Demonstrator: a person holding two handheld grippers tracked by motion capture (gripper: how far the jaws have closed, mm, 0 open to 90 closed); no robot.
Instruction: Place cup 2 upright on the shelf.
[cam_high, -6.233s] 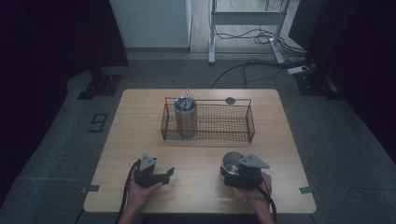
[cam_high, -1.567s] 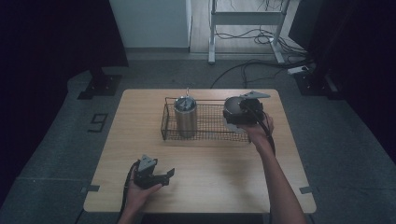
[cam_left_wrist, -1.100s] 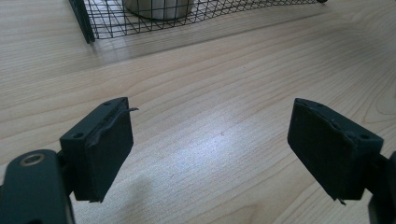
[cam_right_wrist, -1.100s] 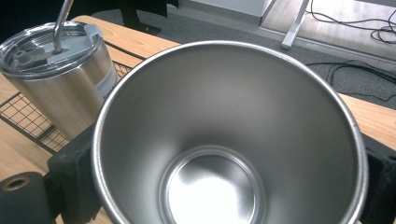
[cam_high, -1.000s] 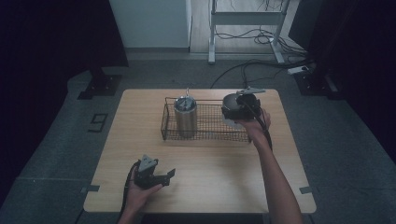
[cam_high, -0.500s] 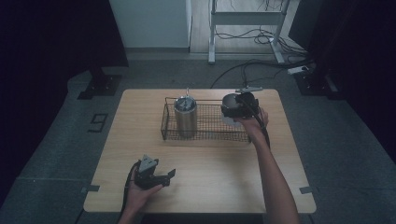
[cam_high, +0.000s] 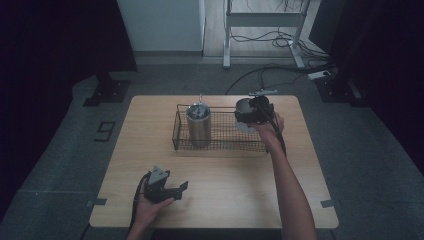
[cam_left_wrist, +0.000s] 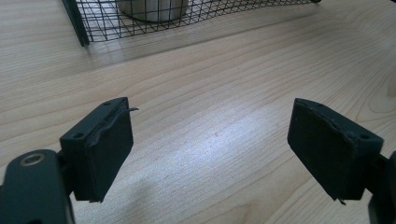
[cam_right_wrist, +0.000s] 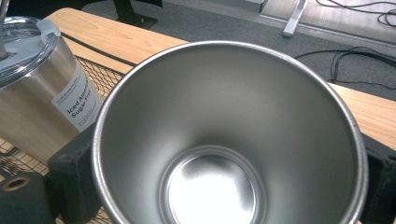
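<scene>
My right gripper (cam_high: 252, 113) is shut on an empty steel cup (cam_high: 243, 115), which it holds upright over the right end of the black wire basket (cam_high: 220, 145). In the right gripper view the cup's open mouth (cam_right_wrist: 224, 140) sits between the two black jaws. A lidded steel tumbler (cam_high: 198, 124) with a straw and a white label (cam_right_wrist: 77, 102) stands in the basket's left half. My left gripper (cam_high: 172, 190) rests at the near left of the table, open with nothing but bare wood between its pads (cam_left_wrist: 109, 144).
The wooden table (cam_high: 225, 200) has free room in front of the basket. The basket's near corner (cam_left_wrist: 79, 28) lies ahead of the left gripper. Beyond the table are cables and a metal stand leg (cam_high: 227, 55) on the grey floor.
The right hand has brought the cup a little to the left and lower, toward the basket's right end. The left hand has kept still.
</scene>
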